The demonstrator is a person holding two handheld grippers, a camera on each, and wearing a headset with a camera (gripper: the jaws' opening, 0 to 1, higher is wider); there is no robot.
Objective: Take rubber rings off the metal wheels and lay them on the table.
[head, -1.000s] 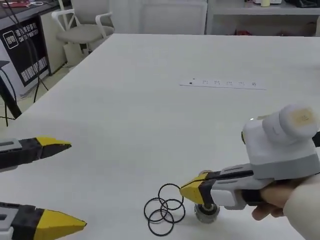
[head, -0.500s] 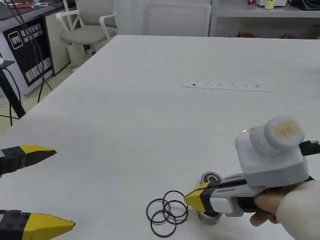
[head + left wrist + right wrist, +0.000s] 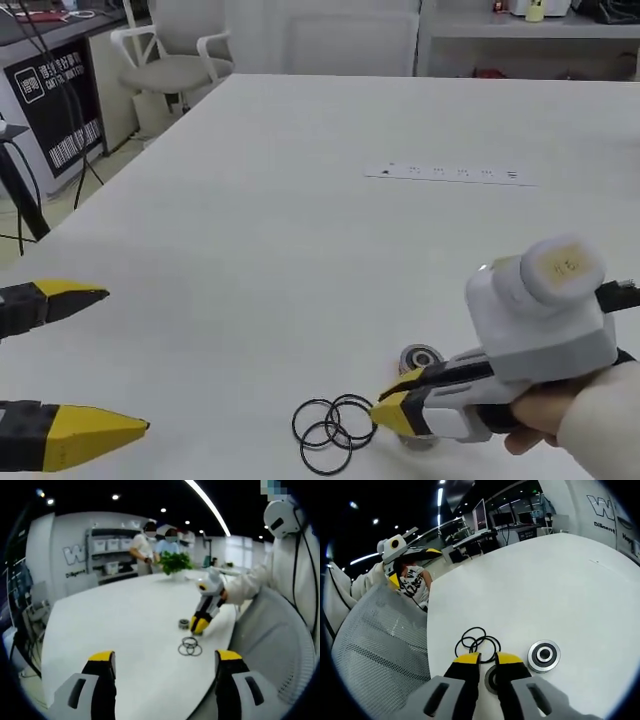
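Right gripper [image 3: 481,660] clenched on metal wheel [image 3: 491,679] beside rubber rings [image 3: 477,642]; left gripper [image 3: 165,656] released.

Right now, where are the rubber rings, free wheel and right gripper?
rubber rings [image 3: 477,642]: right gripper view, pile middle.
metal wheel [image 3: 544,655]: right gripper view, hub.
right gripper [image 3: 488,658]: right gripper view, between jaws.

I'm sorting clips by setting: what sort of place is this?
Probably an office or lab workroom: a large white table, an office chair at its far end, and shelves of storage boxes along a wall.
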